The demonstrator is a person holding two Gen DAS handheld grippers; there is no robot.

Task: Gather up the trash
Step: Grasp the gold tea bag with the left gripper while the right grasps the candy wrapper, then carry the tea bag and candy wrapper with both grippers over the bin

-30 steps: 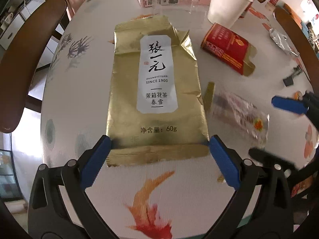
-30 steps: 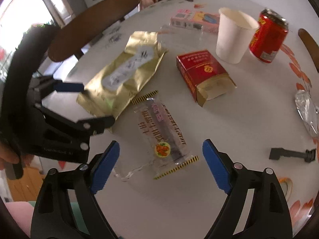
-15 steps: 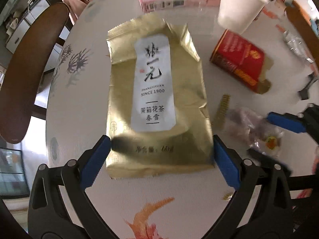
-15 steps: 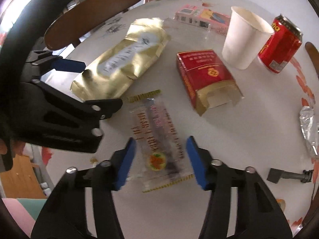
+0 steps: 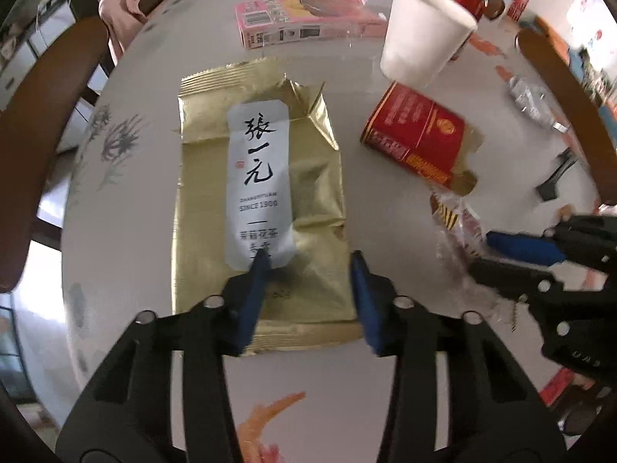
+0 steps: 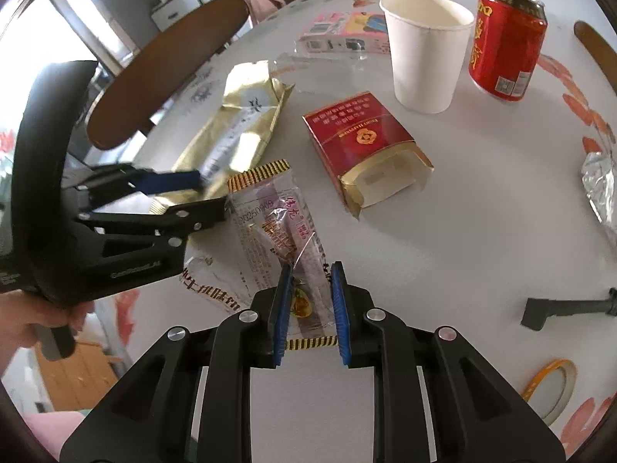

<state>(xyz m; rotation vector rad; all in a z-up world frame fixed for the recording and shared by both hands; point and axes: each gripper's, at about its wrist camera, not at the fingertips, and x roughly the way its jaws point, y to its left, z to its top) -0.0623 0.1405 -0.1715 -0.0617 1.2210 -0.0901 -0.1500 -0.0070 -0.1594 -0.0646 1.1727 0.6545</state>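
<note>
Barely begun, by the look of it: no bin or bag in either view, and every piece of trash lies on the table (image 6: 482,231).

Largest first. Gold pouch (image 5: 262,200) flat on the table, its near end between the left tongs (image 5: 306,270); jaws just been closing, about half shut, blue pads pressing down on the foil as if to bunch it. Whether pinched yet, cannot tell.

White cup (image 6: 424,46) upright, far beyond the right tongs (image 6: 308,301), with red can (image 6: 505,42) just beside it, also upright. Pink box (image 5: 300,19) lying far beyond the left tongs. None of these touched.

Red carton (image 6: 358,142) lying open-ended, ahead and slightly right of the right tongs, apart from them.

Clear wrapper (image 6: 277,227) directly in the right tongs; jaws just been closing, now narrow, pads squeezing the crumpled near end. Looks gripped, not yet lifted clear of the table.

Foil scrap (image 6: 601,189) far right, untouched.

Left to do, judging from this: lift pouch and wrapper, carry them off, then return for cup, can, box, carton and foil.
</note>
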